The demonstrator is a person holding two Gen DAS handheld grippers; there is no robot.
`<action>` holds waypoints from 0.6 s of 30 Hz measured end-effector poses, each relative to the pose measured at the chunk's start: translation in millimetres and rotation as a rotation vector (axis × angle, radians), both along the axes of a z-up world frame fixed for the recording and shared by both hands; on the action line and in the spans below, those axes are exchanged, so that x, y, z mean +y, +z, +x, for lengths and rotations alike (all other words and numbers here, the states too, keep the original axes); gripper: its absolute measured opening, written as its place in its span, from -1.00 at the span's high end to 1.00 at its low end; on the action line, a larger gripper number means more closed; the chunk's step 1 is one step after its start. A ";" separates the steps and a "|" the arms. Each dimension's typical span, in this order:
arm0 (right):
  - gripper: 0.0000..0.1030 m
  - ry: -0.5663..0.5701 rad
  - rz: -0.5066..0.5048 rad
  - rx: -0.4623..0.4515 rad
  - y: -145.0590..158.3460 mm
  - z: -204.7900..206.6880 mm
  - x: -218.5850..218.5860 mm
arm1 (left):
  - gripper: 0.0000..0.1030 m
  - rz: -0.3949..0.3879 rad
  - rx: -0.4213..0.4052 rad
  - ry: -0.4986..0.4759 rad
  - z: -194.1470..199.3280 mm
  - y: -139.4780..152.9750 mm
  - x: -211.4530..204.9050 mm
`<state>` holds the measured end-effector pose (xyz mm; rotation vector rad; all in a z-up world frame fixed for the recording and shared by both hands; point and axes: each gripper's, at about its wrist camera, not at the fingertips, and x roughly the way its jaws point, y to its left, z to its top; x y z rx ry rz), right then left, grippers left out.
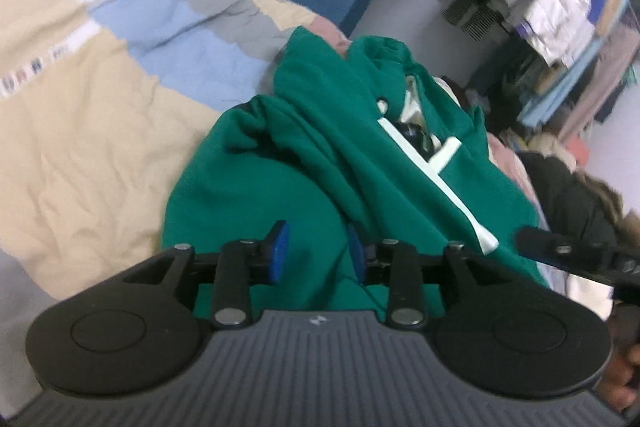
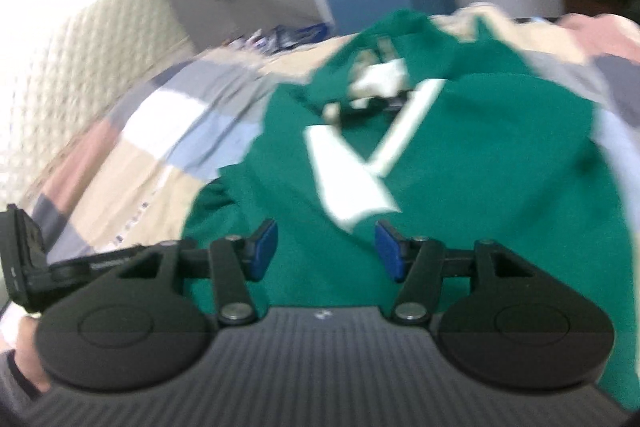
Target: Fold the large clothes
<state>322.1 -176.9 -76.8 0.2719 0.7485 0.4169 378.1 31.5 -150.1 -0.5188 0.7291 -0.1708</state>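
The green garment (image 1: 304,163) lies crumpled on the bed (image 1: 80,131), over a patchwork quilt, with its white trim (image 1: 436,183) twisted across the top. It looks soft, light and floppy, likely to sag and slide wherever unsupported, so a hem edge or shoulder seam would give the surest hold. The left tool (image 1: 318,253) has its blue pads (image 1: 279,251) partly apart with a ridge of green fabric between them; whether it is pinched cannot be told. The right tool (image 2: 326,251) stands wide open just above the near cloth, holding nothing.
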 end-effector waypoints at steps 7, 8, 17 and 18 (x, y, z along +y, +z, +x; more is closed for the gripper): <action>-0.05 0.203 -0.198 -0.026 -35.2 47.2 83.9 | 0.19 -0.083 0.038 0.023 14.4 -20.5 15.0; -0.04 0.210 -0.241 -0.035 -40.2 49.6 90.5 | 0.18 -0.090 0.040 0.019 15.3 -22.2 15.4; 0.87 0.076 -0.181 -0.078 -20.9 76.0 41.5 | 0.16 -0.085 0.001 -0.003 13.5 -20.2 8.9; 0.87 0.043 -0.181 -0.090 -17.7 81.1 30.3 | 0.16 -0.078 -0.007 -0.005 13.0 -19.6 7.5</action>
